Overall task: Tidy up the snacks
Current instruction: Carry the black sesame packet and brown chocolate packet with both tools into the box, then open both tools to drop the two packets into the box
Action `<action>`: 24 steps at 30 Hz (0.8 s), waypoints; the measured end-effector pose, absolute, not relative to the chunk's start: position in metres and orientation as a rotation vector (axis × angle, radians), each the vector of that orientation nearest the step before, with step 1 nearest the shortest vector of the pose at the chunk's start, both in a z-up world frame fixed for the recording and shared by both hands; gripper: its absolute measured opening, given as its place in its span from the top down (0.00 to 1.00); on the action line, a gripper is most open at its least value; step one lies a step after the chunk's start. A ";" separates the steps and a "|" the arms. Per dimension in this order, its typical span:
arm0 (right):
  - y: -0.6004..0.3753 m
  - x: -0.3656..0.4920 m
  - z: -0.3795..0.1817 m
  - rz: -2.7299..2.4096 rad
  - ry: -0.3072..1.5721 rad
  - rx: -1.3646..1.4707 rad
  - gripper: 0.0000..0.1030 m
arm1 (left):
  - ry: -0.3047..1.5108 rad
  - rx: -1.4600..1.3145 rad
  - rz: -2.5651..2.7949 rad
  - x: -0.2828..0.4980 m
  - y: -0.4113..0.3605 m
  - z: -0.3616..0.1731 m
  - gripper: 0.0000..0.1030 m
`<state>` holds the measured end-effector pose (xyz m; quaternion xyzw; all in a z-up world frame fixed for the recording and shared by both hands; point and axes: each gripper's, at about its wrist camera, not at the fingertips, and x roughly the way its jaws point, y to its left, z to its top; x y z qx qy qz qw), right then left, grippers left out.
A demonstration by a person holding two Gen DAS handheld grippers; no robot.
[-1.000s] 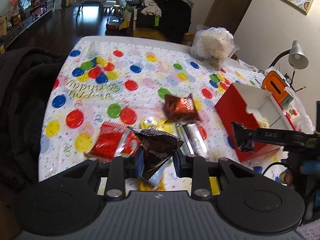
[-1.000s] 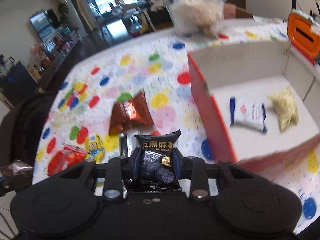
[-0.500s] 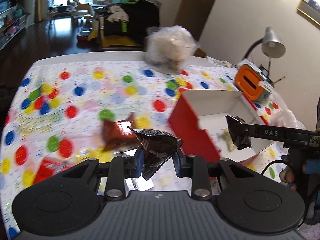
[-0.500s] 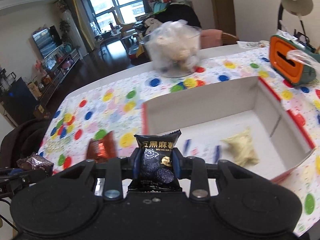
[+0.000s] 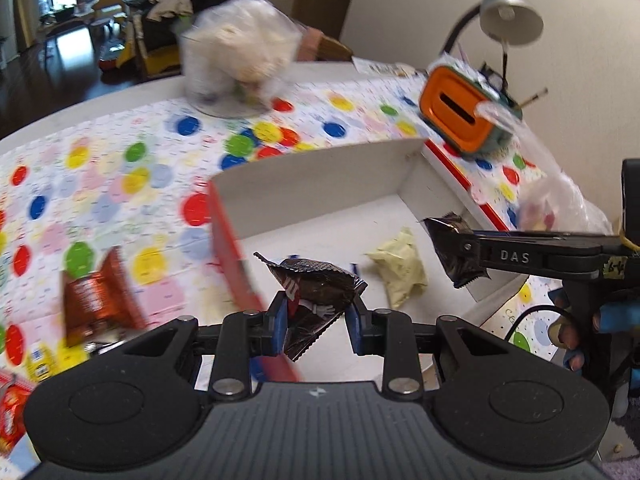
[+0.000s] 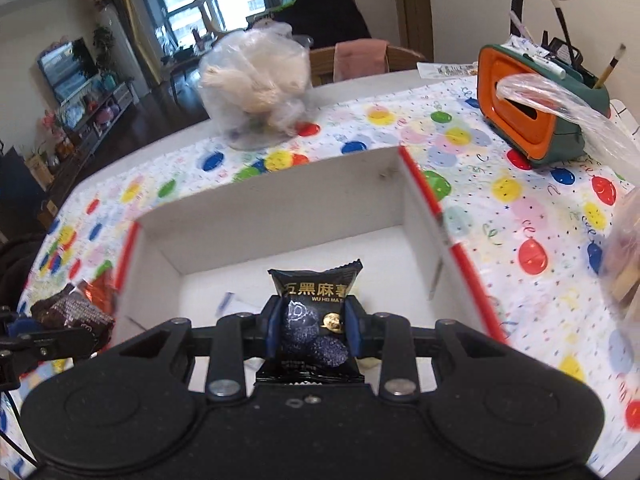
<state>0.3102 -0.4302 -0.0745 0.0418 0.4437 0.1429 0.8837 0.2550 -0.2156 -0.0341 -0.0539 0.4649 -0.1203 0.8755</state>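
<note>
My left gripper [image 5: 318, 322] is shut on a crumpled brown chocolate packet [image 5: 316, 292], held over the near left wall of the red box with white inside [image 5: 320, 196]. My right gripper [image 6: 312, 328] is shut on a black snack packet with gold lettering [image 6: 316, 316], above the box's [image 6: 280, 216] floor. In the left wrist view that right gripper [image 5: 452, 246] reaches in from the right over the box. A pale yellow packet [image 5: 400, 268] lies inside the box. An orange-brown packet [image 5: 96, 300] and a red one [image 5: 10, 408] lie on the table to the left.
A balloon-print cloth [image 6: 520, 208] covers the table. A clear bag of pale snacks [image 6: 256, 88] stands behind the box. An orange and green holder [image 6: 532, 112] with a plastic bag and a desk lamp [image 5: 508, 12] are at the back right. A person's fingers [image 5: 568, 332] show at right.
Both grippers have swept right across the table with their packets, from over the loose snacks to over the red box. The box now fills the middle of both views.
</note>
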 end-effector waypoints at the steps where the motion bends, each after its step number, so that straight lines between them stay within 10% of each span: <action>1: -0.433 0.314 -0.078 0.311 0.935 0.075 0.70 | 0.985 -0.104 -0.257 0.261 -0.223 -0.038 0.72; 24: -0.429 0.337 -0.106 0.466 0.978 -0.085 0.68 | 1.211 0.067 -0.241 0.333 -0.281 -0.091 0.72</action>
